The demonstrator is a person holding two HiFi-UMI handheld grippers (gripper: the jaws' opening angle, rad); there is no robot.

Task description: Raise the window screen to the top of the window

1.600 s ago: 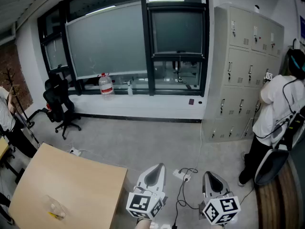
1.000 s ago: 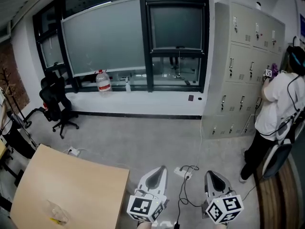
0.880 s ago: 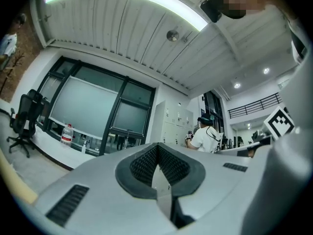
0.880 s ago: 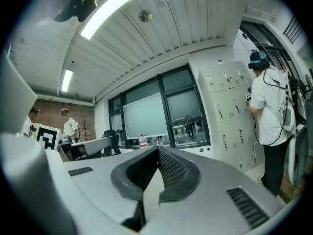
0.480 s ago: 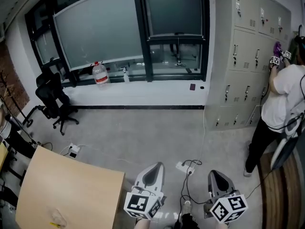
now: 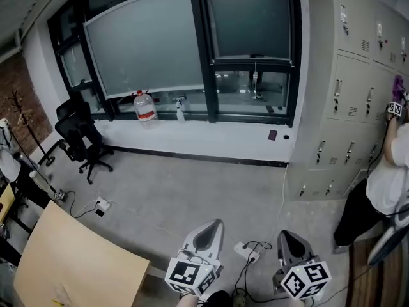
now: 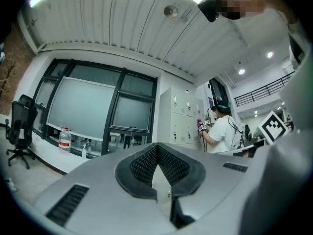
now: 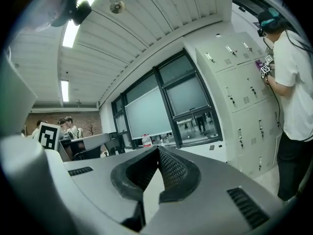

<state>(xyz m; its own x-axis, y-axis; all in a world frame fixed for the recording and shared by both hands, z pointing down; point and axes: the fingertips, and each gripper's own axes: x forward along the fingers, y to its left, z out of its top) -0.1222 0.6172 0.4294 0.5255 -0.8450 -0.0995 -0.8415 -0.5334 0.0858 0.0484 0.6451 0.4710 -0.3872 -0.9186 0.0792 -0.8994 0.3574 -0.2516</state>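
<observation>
While I hold both tools low at the bottom of the head view, the left hand-held gripper (image 6: 216,224) has its jaws pressed together to a point, with nothing between them. The right hand-held gripper (image 6: 283,234) is the same: jaws closed tip to tip and empty. They sit side by side, near each other, both aimed across the grey floor (image 6: 192,190) towards the far wall.

The window screen (image 6: 252,23) is well apart from them, in the narrow dark-framed window (image 6: 296,56) just left of the lockers (image 6: 354,75). It shows as a dull grey panel filling the upper section down to the crossbar. Below the crossbar the glass looks clear, and a thin cord hangs down the middle (I cannot make out what it is fixed to). To its left a wider pane (image 6: 144,40) carries the same grey cover.

On the window sill (image 6: 211,123) stand a large water bottle (image 6: 145,107) with a red label and, just beside it, a small spray bottle (image 6: 181,112). A black office chair (image 6: 80,136) stands on the floor below the wide pane. A light wooden surface (image 6: 70,264) fills my lower left corner. A white power strip (image 6: 245,251) with a black cable lies on the floor between my two grippers. At the right edge a person in a white shirt (image 6: 391,178) reaches up to the lockers.
</observation>
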